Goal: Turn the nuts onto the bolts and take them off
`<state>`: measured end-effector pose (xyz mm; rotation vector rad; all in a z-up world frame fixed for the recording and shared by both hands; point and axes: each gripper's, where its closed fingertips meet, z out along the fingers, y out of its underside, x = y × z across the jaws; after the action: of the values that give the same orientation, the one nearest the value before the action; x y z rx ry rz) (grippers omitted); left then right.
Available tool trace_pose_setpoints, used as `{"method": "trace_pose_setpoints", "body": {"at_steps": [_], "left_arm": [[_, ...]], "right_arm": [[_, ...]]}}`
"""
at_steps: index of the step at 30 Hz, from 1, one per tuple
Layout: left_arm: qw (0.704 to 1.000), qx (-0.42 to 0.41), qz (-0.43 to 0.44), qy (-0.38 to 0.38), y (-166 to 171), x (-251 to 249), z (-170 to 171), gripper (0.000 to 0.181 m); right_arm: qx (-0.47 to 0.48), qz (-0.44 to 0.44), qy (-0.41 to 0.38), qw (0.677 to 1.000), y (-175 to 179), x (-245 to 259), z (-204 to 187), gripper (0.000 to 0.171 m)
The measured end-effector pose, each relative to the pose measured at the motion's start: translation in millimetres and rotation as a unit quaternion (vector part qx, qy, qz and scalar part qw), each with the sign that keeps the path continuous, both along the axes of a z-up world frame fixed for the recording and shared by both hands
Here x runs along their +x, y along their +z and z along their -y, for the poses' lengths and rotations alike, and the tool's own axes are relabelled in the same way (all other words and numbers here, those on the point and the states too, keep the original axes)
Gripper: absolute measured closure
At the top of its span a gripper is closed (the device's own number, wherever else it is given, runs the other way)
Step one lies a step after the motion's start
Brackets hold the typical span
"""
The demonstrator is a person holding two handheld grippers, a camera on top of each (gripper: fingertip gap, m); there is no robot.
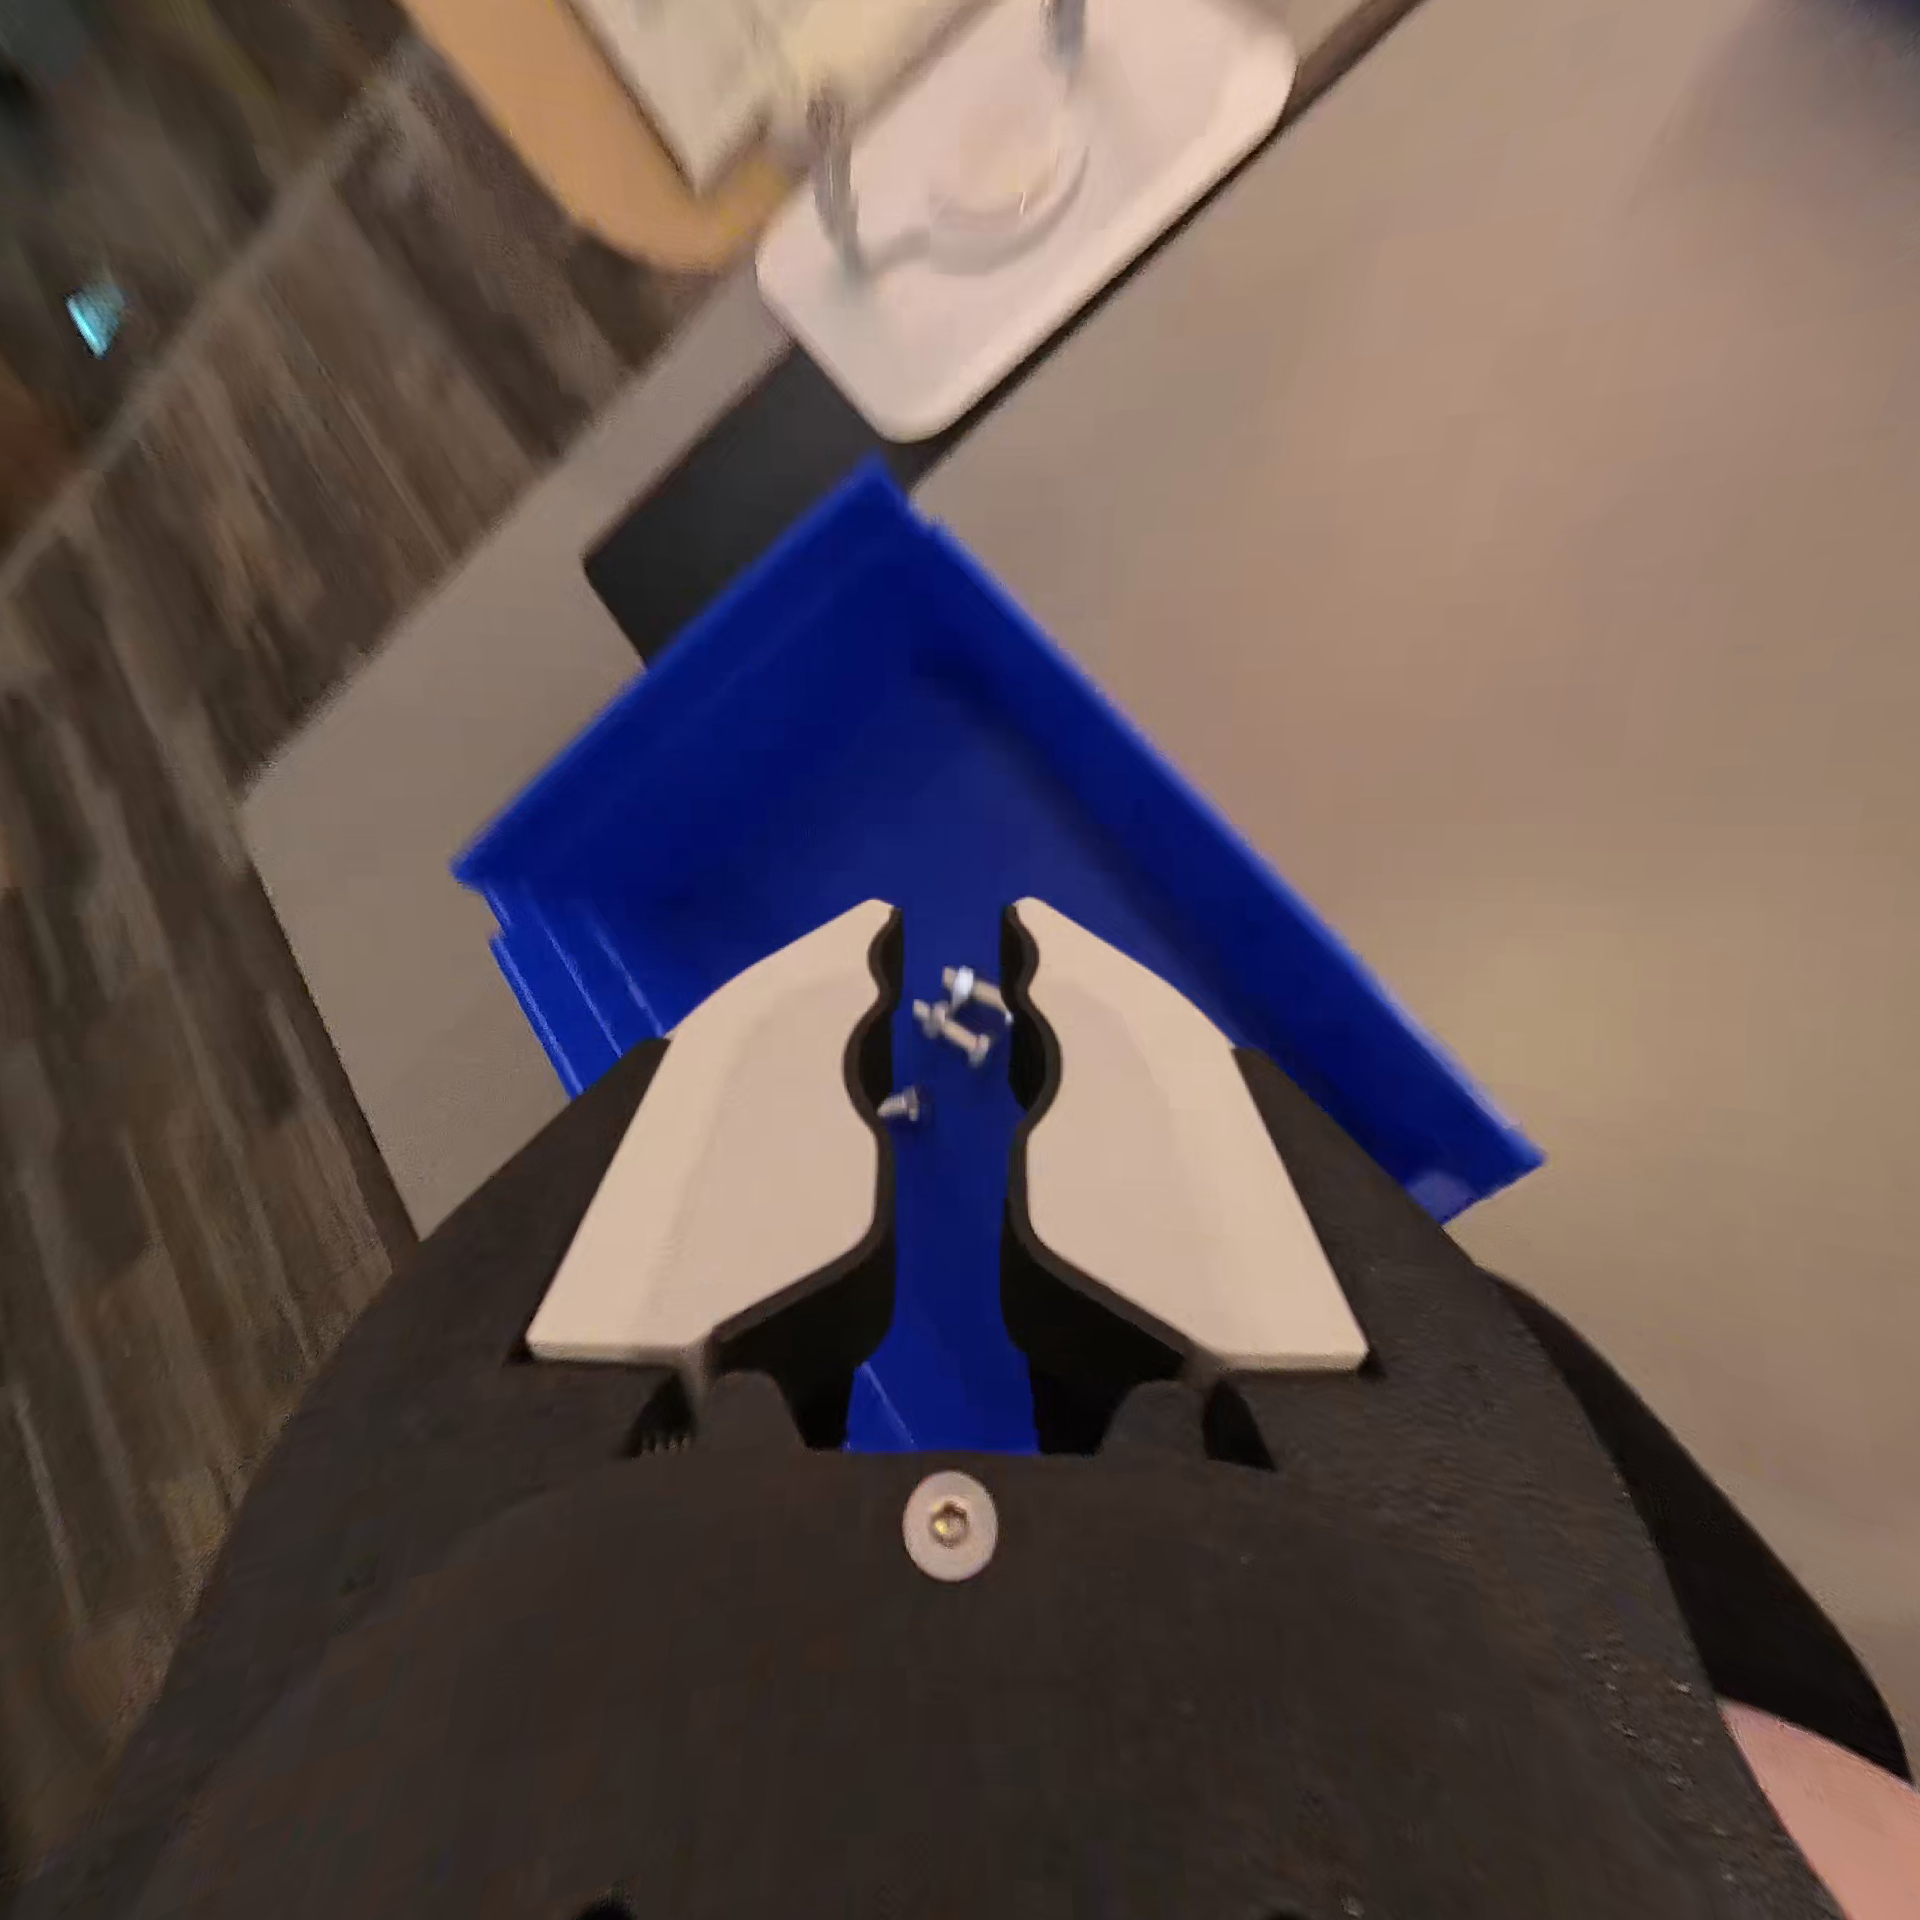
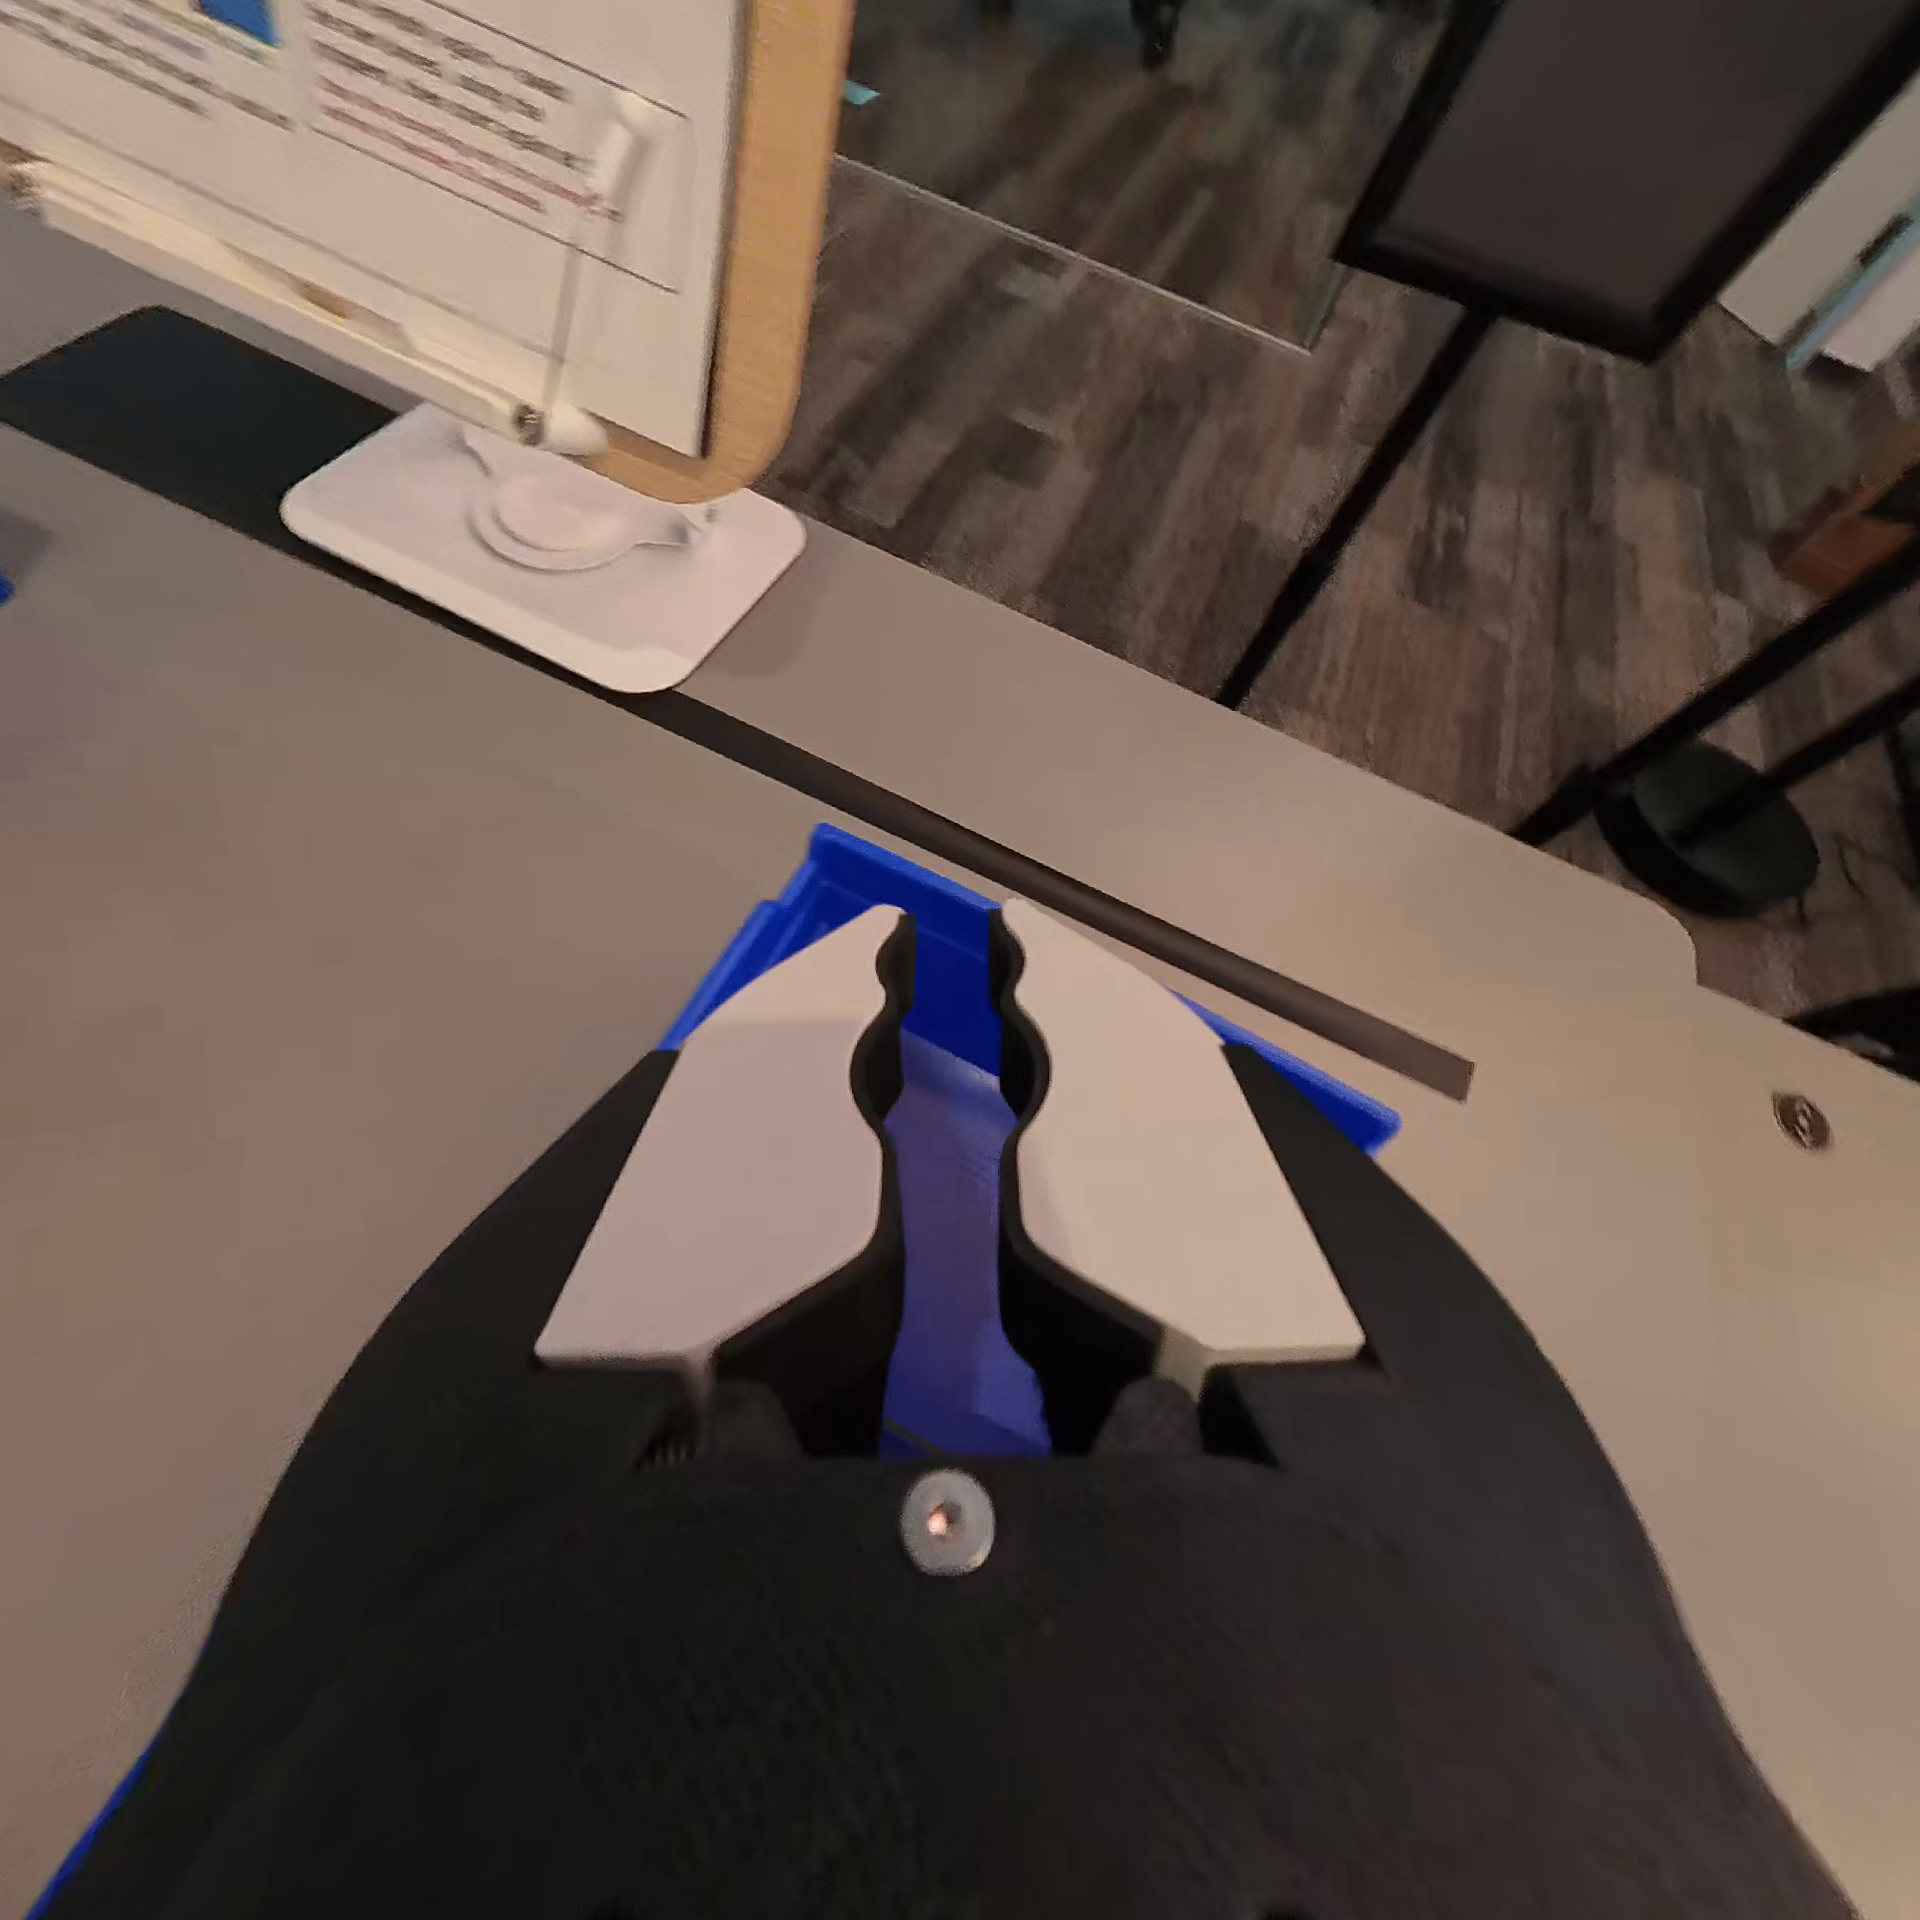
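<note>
Two grippers are in view, one per wrist camera: the left gripper (image 1: 951, 914) and the right gripper (image 2: 951, 920), each with two fingers held slightly apart. One blue bin (image 1: 790, 748) shows under the left gripper, and one blue bin (image 2: 1340, 1107) under the right; whether they are the same bin cannot be told. About three or four small silvery bolts (image 1: 961, 1013) lie in the left view's bin, too blurred for a sure count. One white stand base (image 2: 582, 582) sits on the surface (image 2: 364, 883).

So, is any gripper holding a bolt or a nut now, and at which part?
No, nothing is held. The left gripper is open above the bolts in the blue bin. The right gripper is open too, with nothing between its fingers.
</note>
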<state>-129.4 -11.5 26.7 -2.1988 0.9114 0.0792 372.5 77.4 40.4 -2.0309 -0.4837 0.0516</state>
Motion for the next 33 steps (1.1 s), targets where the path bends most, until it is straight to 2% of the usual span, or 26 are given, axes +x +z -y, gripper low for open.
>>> {"method": "trace_pose_setpoints", "body": {"at_steps": [2, 5, 9, 13, 19, 28, 30, 33], "left_arm": [[0.997, -0.07, -0.001, 0.028, -31.1, -17.6, -2.0, 0.164], [0.974, -0.195, 0.024, 0.112, -75.0, -36.0, -0.2, 0.166], [0.952, -0.25, 0.024, 0.175, -112.8, -50.9, -7.8, 0.17], [0.935, -0.289, 0.049, 0.198, -137.4, -47.6, -13.8, 0.167], [0.913, -0.321, 0.037, 0.251, -163.0, -58.3, -17.1, 0.165], [0.9, -0.348, 0.018, 0.261, -182.6, -59.3, -16.1, 0.163], [0.903, -0.347, 0.009, 0.253, -182.0, -59.9, -16.8, 0.172], [0.915, -0.326, 0.022, 0.235, -168.6, -59.8, -21.3, 0.172]], "right_arm": [[-0.004, 0.015, 0.02, 1.0, 1.1, -17.3, 4.1, 0.156], [-0.011, 0.04, 0.043, 0.998, -1.6, -37.4, 8.1, 0.154], [-0.023, 0.069, 0.058, 0.996, -9.3, -50.7, 9.2, 0.152], [-0.035, 0.088, 0.059, 0.994, -16.9, -52.4, 7.9, 0.15], [-0.016, 0.117, 0.057, 0.991, -13.1, -51.4, 6.6, 0.15], [-0.024, 0.133, 0.061, 0.989, -16.1, -51.9, 9.3, 0.149], [-0.024, 0.133, 0.064, 0.989, -15.4, -53.4, 10.3, 0.149], [-0.015, 0.137, 0.063, 0.988, -10.6, -55.0, 12.2, 0.149]]}}
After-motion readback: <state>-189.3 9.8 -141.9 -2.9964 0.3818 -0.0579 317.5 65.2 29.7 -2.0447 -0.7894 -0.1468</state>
